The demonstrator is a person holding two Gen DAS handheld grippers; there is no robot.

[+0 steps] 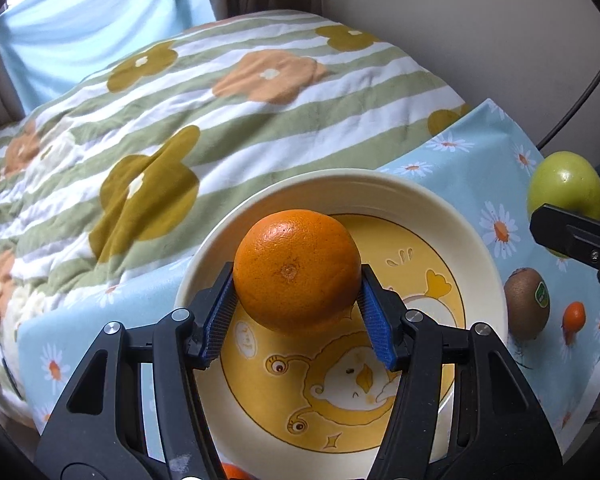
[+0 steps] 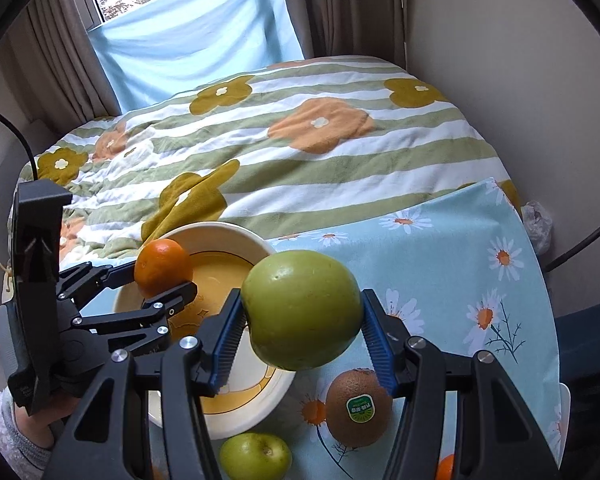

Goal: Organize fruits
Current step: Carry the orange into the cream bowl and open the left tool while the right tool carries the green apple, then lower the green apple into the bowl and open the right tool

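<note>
the bowl [image 1: 204,280] is empty: left gripper [image 1: 298,304] clasps the orange [image 1: 296,270] above it, right gripper [image 2: 300,320] clasps a green apple [image 2: 302,312], kiwi [image 2: 358,408] waits beside the bowl.

Quick fruit count — two green apples, the big one [image 2: 302,312] up in the air and a smaller one [image 2: 256,456] by the near edge of the daisy cloth [image 2: 452,240]. One large orange [image 1: 296,270], one kiwi [image 2: 358,408] with a sticker, one tiny orange fruit [image 1: 574,315] near the cloth's right edge — and one bowl [image 2: 236,234].
</note>
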